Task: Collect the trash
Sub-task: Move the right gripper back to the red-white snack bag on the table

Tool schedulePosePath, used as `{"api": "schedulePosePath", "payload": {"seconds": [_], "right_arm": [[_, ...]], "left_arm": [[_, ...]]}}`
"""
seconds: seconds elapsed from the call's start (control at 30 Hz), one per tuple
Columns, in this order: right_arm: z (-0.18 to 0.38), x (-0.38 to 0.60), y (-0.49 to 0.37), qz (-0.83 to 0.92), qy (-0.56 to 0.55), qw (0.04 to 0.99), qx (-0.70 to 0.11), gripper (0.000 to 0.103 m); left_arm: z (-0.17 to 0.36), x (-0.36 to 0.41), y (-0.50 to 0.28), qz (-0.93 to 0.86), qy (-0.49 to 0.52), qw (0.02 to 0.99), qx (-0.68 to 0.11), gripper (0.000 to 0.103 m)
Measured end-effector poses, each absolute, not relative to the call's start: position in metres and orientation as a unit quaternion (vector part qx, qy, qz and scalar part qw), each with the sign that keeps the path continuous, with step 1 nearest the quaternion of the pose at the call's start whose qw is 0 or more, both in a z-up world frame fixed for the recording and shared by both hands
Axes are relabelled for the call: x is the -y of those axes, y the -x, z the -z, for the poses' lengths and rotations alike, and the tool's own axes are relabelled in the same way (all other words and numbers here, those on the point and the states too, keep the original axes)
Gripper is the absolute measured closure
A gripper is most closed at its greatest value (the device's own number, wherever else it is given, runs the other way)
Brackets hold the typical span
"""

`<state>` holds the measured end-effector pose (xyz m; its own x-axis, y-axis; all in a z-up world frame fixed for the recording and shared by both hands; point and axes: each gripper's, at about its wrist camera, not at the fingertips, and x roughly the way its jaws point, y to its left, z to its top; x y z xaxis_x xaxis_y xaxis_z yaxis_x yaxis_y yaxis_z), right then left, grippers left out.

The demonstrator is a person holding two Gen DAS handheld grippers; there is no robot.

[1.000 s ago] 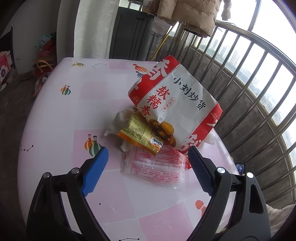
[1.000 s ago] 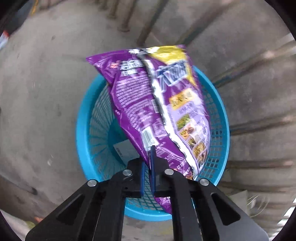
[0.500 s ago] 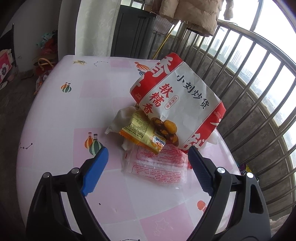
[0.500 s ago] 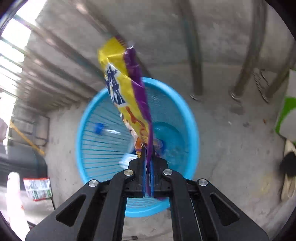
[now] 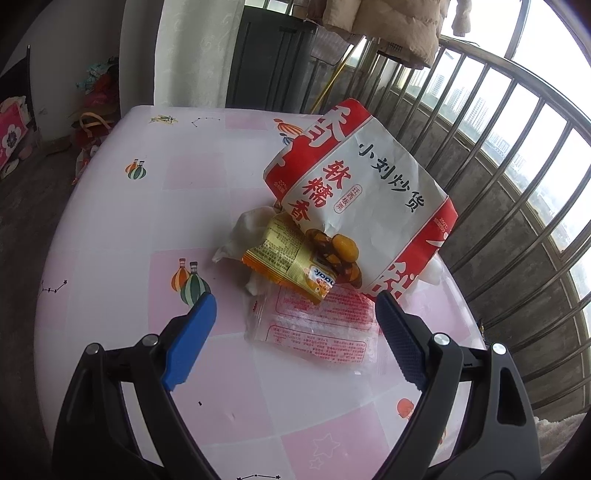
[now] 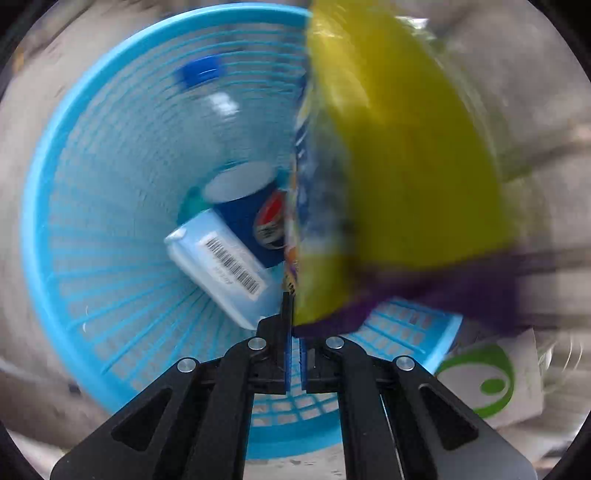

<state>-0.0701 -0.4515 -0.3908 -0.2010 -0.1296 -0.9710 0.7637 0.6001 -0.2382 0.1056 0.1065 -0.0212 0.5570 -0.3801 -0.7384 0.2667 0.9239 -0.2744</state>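
Note:
In the right wrist view my right gripper point(image 6: 294, 325) is shut on the edge of a purple and yellow snack bag point(image 6: 399, 166), which hangs blurred over a blue mesh basket point(image 6: 66, 206). Inside the basket lie a blue cup point(image 6: 255, 214), a white carton with a barcode point(image 6: 221, 258) and a clear bottle with a blue cap point(image 6: 201, 75). In the left wrist view my left gripper point(image 5: 295, 325) stands open above a clear red-printed wrapper point(image 5: 317, 328), with an orange packet point(image 5: 288, 258) and a red and white paper bag point(image 5: 369, 206) behind it on the pink table point(image 5: 147, 206).
A metal railing point(image 5: 517, 192) runs along the table's right side. A beige coat point(image 5: 395, 26) hangs at the top and a dark cabinet point(image 5: 273, 59) stands behind the table. On the floor beside the basket lies a white bag with a green logo point(image 6: 495, 384).
The right gripper has come down closer to the basket and turned, so the basket's contents now show large. The snack bag swung to the right. The left gripper has stayed put.

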Motion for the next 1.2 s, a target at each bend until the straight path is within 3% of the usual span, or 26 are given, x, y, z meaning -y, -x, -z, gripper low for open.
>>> {"api": "schedulePosePath", "payload": {"seconds": [0.03, 0.1, 0.13, 0.17, 0.43, 0.67, 0.93, 1.1, 1.2], "right_arm": [[0.384, 0.450, 0.070, 0.377, -0.245, 0.593, -0.668, 0.095], [0.360, 0.448, 0.077, 0.382, -0.268, 0.611, -0.639, 0.073], [0.344, 0.447, 0.083, 0.390, -0.279, 0.620, -0.621, 0.050], [0.327, 0.445, 0.090, 0.401, -0.285, 0.629, -0.601, 0.040], [0.195, 0.407, 0.113, 0.422, -0.344, 0.715, -0.438, 0.038], [0.062, 0.341, 0.054, 0.268, -0.335, 0.841, -0.330, 0.038], [0.003, 0.232, -0.067, -0.002, -0.364, 0.869, -0.337, 0.038], [-0.018, 0.186, -0.127, -0.084, -0.367, 0.860, -0.344, 0.033], [-0.019, 0.163, -0.148, -0.099, -0.358, 0.860, -0.351, 0.033]], "left_arm": [[0.021, -0.107, -0.105, 0.184, 0.066, 0.880, -0.432, 0.020], [0.020, -0.108, -0.104, 0.186, 0.068, 0.881, -0.430, 0.020], [0.019, -0.109, -0.105, 0.187, 0.070, 0.881, -0.428, 0.020], [0.018, -0.110, -0.105, 0.189, 0.072, 0.882, -0.427, 0.020], [0.015, -0.117, -0.099, 0.214, 0.088, 0.880, -0.414, 0.020], [0.003, -0.132, -0.097, 0.231, 0.096, 0.887, -0.389, 0.020], [0.020, -0.144, -0.108, 0.238, 0.138, 0.876, -0.396, 0.020], [0.013, -0.152, -0.121, 0.251, 0.171, 0.878, -0.371, 0.020], [0.016, -0.152, -0.126, 0.266, 0.190, 0.870, -0.369, 0.028]]}}
